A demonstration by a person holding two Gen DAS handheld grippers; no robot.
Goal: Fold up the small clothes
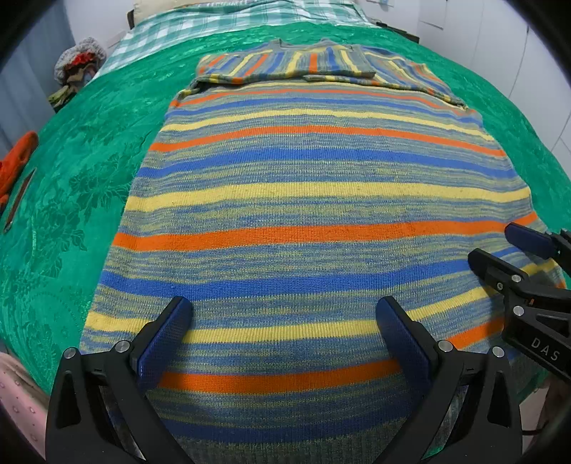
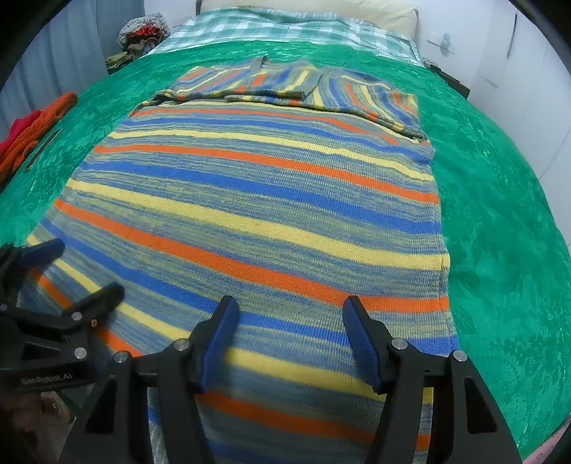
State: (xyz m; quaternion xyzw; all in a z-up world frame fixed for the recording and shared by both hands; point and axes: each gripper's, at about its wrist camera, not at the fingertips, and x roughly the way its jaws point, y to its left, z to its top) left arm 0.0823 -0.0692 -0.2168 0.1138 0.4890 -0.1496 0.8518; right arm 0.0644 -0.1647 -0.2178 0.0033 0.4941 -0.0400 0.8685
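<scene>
A knitted sweater (image 1: 303,185) (image 2: 249,200) with blue, yellow and orange stripes lies flat on a green bedspread (image 1: 89,178) (image 2: 499,214). Both its sleeves (image 1: 285,64) (image 2: 271,84) are folded across the chest at the far end. My left gripper (image 1: 283,303) (image 2: 87,266) is over the near left part of the sweater, close to the hem, with its jaws wide open and nothing pinched. My right gripper (image 2: 291,301) (image 1: 494,242) is beside it over the near right part, open less wide, with only flat cloth beneath its blue pads.
Orange and red cloth (image 1: 18,157) (image 2: 35,125) and a thin dark stick (image 1: 19,198) (image 2: 43,148) lie at the bed's left edge. A heap of clothes (image 1: 80,60) (image 2: 142,30) sits at the far left. A green checked sheet (image 1: 214,18) (image 2: 285,25) and a pillow (image 2: 374,14) lie beyond the sweater.
</scene>
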